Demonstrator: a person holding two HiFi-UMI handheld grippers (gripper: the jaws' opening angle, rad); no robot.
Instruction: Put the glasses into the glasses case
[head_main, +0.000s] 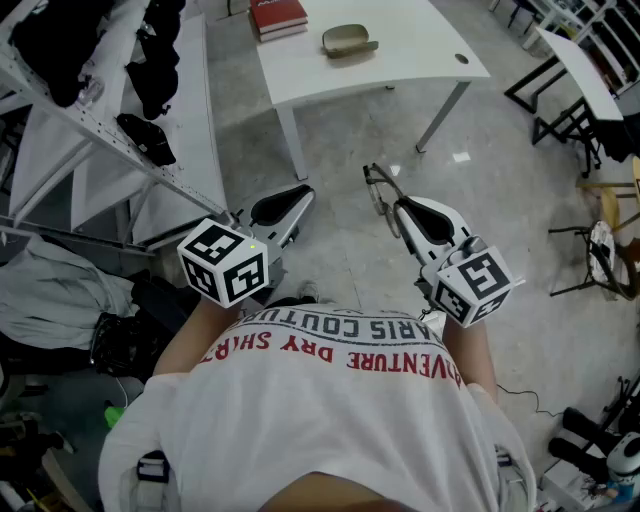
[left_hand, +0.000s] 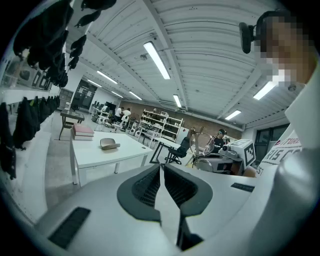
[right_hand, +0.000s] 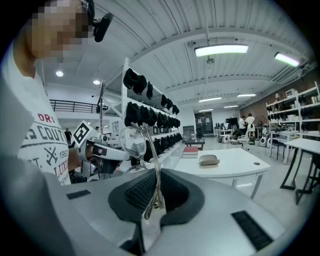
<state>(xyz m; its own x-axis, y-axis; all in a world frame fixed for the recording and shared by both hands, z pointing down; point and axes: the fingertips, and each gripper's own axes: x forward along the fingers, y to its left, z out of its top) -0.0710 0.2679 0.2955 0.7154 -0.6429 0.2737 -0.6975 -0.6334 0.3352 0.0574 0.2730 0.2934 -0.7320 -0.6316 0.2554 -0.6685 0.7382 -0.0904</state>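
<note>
Right gripper (head_main: 400, 215) clamps the glasses (head_main: 378, 190) by a thin wire arm, well apart from the case (head_main: 348, 41) on the table (head_main: 420, 55); the frame is probably light and fragile; left gripper (head_main: 303, 192) jaws together, empty.

Glasses (right_hand: 133, 142) clamped in the right tool (right_hand: 156, 196).
Its jaws pinch one arm; a case (right_hand: 209, 160) lies on the white table (right_hand: 235, 169) beyond.

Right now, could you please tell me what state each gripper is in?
Left gripper: closed, nothing held.
Right gripper: closed on the thin metal-framed clear glasses, pinching one temple arm.
</note>
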